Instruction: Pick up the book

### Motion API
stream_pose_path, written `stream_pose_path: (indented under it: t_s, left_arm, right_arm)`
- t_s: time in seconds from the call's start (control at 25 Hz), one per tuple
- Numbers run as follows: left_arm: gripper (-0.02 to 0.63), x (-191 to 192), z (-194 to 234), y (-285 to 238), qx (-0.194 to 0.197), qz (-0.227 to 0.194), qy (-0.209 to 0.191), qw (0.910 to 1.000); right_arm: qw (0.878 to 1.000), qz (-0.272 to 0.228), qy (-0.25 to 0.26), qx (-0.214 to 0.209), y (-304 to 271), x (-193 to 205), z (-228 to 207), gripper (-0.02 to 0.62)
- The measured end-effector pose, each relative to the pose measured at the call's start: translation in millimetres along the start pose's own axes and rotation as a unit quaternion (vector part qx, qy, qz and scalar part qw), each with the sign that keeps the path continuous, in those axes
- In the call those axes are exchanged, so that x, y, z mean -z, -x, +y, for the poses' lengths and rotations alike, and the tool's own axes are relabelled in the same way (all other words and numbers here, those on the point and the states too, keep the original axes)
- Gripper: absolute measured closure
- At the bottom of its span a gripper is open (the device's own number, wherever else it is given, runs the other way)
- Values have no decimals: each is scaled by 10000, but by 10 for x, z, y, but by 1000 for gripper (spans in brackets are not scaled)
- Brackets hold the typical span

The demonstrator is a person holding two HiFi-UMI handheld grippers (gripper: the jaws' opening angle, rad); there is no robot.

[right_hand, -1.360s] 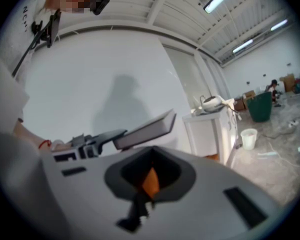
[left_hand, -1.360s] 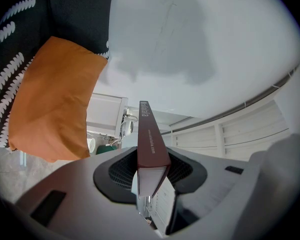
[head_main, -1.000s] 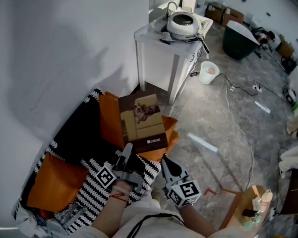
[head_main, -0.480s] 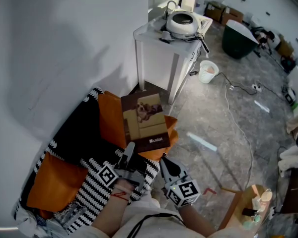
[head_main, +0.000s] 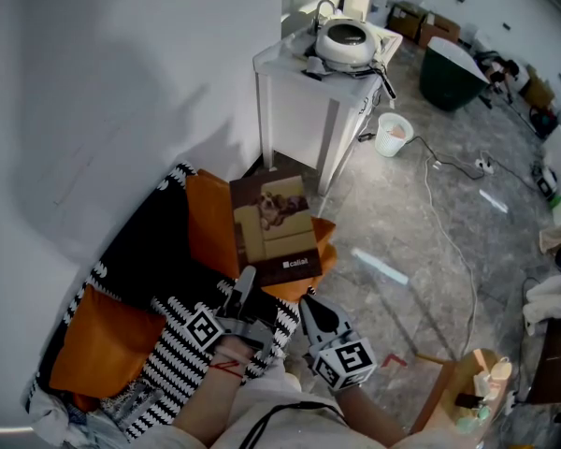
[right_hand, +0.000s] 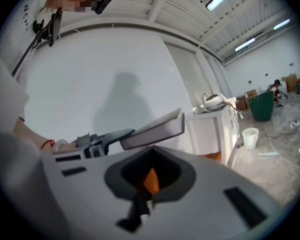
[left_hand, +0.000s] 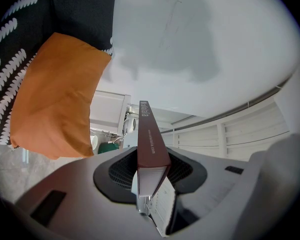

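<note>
Low in the frame, the left gripper [head_main: 244, 291] clamps the book [head_main: 273, 227] by its near edge, holding it cover-up above the orange cushion [head_main: 208, 224]. The right gripper [head_main: 313, 310], just beside, seems closed and empty, spare for support.

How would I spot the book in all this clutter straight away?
Start at the white table by the wall, then drop to the orange cushions below it. The book is above them, its lower edge pinched in the left tool; it alone is brown, with a dog pictured on its cover.
</note>
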State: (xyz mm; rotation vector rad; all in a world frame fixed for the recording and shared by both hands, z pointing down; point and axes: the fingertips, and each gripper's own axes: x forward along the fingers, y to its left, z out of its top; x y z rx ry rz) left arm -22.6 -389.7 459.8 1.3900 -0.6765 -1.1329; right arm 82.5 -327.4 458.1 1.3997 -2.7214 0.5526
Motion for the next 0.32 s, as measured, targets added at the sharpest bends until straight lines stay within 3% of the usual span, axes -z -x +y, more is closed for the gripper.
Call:
stream_pose_path:
  t_s: [0.32]
  left_arm:
    - [439, -7, 24, -7, -23, 16, 9, 10000]
  right_arm:
    - [10000, 19, 12, -6, -24, 9, 6, 581]
